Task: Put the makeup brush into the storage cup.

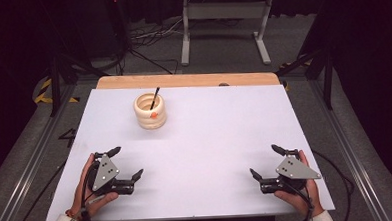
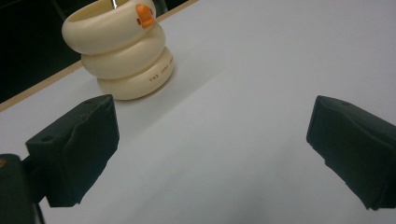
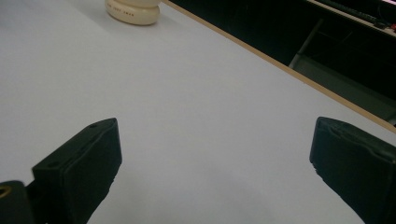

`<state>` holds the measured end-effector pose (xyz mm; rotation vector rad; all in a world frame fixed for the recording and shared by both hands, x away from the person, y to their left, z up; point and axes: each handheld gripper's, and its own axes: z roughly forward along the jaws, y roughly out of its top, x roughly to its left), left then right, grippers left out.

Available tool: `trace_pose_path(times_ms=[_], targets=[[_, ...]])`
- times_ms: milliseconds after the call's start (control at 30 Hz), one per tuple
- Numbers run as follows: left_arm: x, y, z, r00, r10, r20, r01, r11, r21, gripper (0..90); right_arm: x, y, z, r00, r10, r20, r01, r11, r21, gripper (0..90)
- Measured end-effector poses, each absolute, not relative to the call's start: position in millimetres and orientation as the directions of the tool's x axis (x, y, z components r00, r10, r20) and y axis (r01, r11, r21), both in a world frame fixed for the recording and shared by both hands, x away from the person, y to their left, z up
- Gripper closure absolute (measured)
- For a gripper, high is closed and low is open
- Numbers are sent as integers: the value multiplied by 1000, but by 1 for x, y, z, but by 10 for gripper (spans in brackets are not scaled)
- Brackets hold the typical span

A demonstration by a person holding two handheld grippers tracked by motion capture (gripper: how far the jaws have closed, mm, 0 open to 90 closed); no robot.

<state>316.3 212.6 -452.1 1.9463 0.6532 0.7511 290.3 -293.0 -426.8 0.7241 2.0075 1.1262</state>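
Cream ribbed ceramic cup (image 1: 150, 111) with black stick, far-left on white counter (image 1: 210, 140) | left claw (image 1: 125, 163) released, nearer the cup, likely staged to reach | right claw (image 1: 266, 162) released, well apart.

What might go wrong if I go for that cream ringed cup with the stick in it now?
The cup sits near the table's far wooden edge, so a push from the left gripper might slide it off. The black stick leans loosely inside and may tip out. Its rounded rings could slip between open jaws.
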Motion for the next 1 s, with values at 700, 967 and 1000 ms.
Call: trace_pose_path(times_ms=[700, 967, 1000], targets=[[311, 211, -455, 684, 693, 229, 138, -431, 892, 32, 291, -291, -427, -595, 742, -311, 124, 466, 876, 27], [309, 213, -452, 675, 700, 233, 126, -420, 899, 30, 289, -289, -426, -595, 738, -319, 117, 471, 874, 27], [309, 213, -452, 674, 701, 235, 126, -422, 898, 30, 289, -288, -427, -596, 737, -320, 118, 474, 873, 27]])
